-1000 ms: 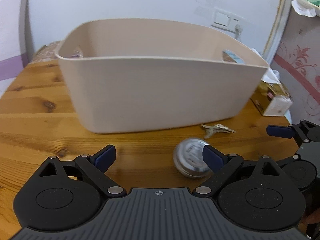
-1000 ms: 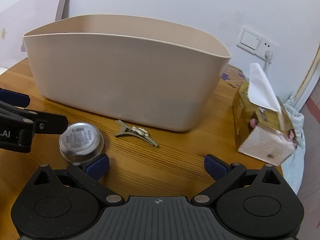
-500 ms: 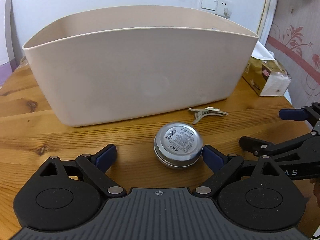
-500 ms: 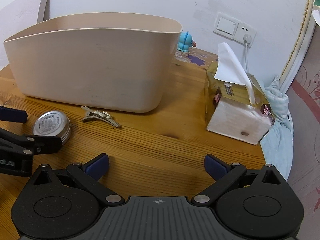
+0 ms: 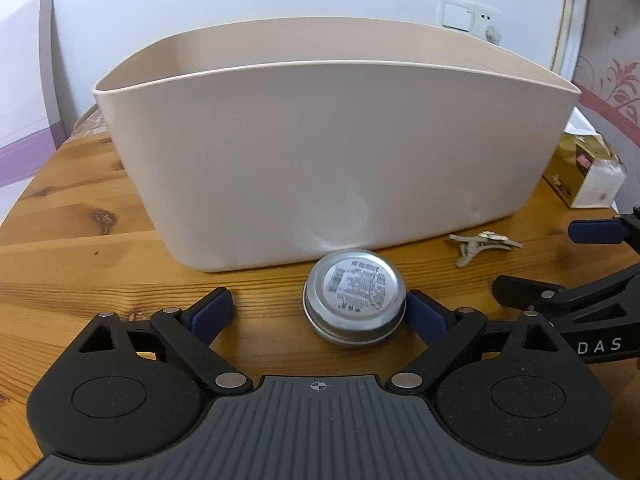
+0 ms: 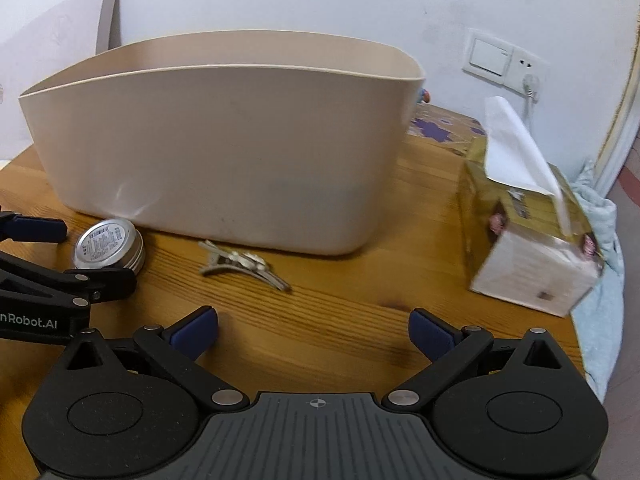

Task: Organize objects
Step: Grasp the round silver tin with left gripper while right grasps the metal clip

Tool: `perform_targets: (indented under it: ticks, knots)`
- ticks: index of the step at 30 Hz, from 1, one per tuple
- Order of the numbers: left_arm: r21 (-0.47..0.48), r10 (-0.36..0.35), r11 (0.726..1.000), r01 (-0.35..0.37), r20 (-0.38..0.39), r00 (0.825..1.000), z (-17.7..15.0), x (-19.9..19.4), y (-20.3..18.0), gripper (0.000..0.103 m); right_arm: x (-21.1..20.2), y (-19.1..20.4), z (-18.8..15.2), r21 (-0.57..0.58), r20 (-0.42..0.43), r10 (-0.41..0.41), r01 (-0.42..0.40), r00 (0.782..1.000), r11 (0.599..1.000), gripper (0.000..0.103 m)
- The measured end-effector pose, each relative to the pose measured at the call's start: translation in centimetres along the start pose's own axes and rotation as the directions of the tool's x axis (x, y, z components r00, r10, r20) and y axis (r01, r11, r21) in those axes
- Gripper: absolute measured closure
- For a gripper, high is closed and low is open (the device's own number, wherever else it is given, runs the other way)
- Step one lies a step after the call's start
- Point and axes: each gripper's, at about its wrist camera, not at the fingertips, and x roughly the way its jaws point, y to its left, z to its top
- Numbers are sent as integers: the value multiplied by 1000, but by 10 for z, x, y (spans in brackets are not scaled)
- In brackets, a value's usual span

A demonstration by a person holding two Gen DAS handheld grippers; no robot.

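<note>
The left gripper (image 5: 316, 312) stands wide open, low over the table (image 5: 80, 264). The tin (image 5: 354, 296) lies between its fingers, toward the right one: the right blue pad (image 5: 426, 316) is at the tin's rim, seemingly just touching, while the left pad (image 5: 210, 312) is well apart from it. Nothing is gripped. The tin rests flat on the table, label up, just in front of the bin (image 5: 320, 160).

The right gripper (image 6: 314, 334) is also wide open and holds nothing; only bare table lies between its pads. The hair clip (image 6: 244, 264) lies on the table ahead of it, near the bin's (image 6: 224, 152) front wall and right of the tin (image 6: 109, 244). The tissue box (image 6: 532, 240) sits well to the right, near the table edge, with a sheet sticking up.
</note>
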Motion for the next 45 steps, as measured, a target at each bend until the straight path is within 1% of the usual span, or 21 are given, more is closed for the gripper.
perform_targets:
  ticks: [6, 11, 13, 15, 19, 21, 23, 24, 29, 31, 34, 37, 39, 40, 41, 42, 43, 44, 45]
  knots:
    - [-7, 8, 1000, -8, 12, 1000, 2, 4, 5, 8, 11, 0, 10, -10, 10, 18, -18, 1000, 1000, 0]
    - [-28, 30, 999, -30, 14, 999, 7, 9, 9, 9, 17, 3, 16, -19, 17, 28, -28, 999, 999, 0]
    - [-35, 39, 999, -38, 17, 999, 8, 8, 12, 12, 19, 6, 19, -29, 21, 26, -25, 999, 999, 0]
    - [-41, 46, 998, -45, 18, 999, 7, 5, 15, 17, 20, 9, 21, -45, 25, 18, -17, 1000, 999, 0]
    - [-43, 47, 998, -46, 22, 999, 6, 3, 19, 22, 21, 16, 24, -63, 29, 9, -7, 1000, 998, 1]
    - [-44, 45, 998, -44, 23, 999, 5, 2, 21, 26, 20, 16, 25, -54, 27, 21, -19, 999, 998, 5]
    - [-44, 42, 998, -41, 23, 999, 6, 1, 23, 27, 18, 16, 25, -48, 23, 38, -37, 999, 998, 12]
    - [-44, 40, 998, -39, 23, 999, 5, 1, 23, 28, 17, 17, 25, -47, 24, 43, -42, 999, 998, 13]
    - [-43, 40, 998, -39, 24, 999, 3, 0, 25, 28, 12, 23, 24, -61, 19, 84, -82, 996, 995, 12]
    - [-43, 41, 998, -40, 26, 999, 1, 0, 25, 28, 11, 26, 24, -67, 21, 86, -84, 996, 994, 12]
    - [-43, 41, 998, -40, 25, 999, 1, -1, 27, 31, 11, 32, 27, -63, 23, 79, -78, 997, 995, 13]
    - [-47, 43, 998, -42, 23, 999, 1, -3, 29, 38, 13, 39, 31, -48, 21, 75, -74, 997, 996, 13]
    - [-52, 46, 998, -45, 23, 999, 1, -4, 31, 44, 13, 38, 32, -34, 22, 81, -80, 996, 996, 18]
    - [-57, 49, 997, -47, 23, 999, 1, -5, 32, 47, 12, 38, 33, -25, 22, 92, -91, 996, 996, 26]
    - [-68, 55, 996, -53, 24, 998, 0, -7, 33, 48, 11, 38, 34, -13, 22, 98, -98, 995, 995, 32]
    - [-80, 55, 995, -52, 25, 998, -1, -8, 35, 48, 10, 38, 35, -7, 23, 97, -97, 995, 995, 36]
    - [-85, 56, 995, -53, 27, 998, -2, -9, 35, 48, 8, 39, 35, -7, 26, 96, -96, 995, 995, 41]
    - [-83, 58, 995, -56, 28, 998, -3, -10, 34, 48, 7, 40, 35, -6, 26, 101, -101, 994, 995, 50]
    - [-78, 62, 995, -59, 31, 998, -4, -11, 34, 48, 6, 42, 35, -6, 27, 102, -102, 994, 995, 53]
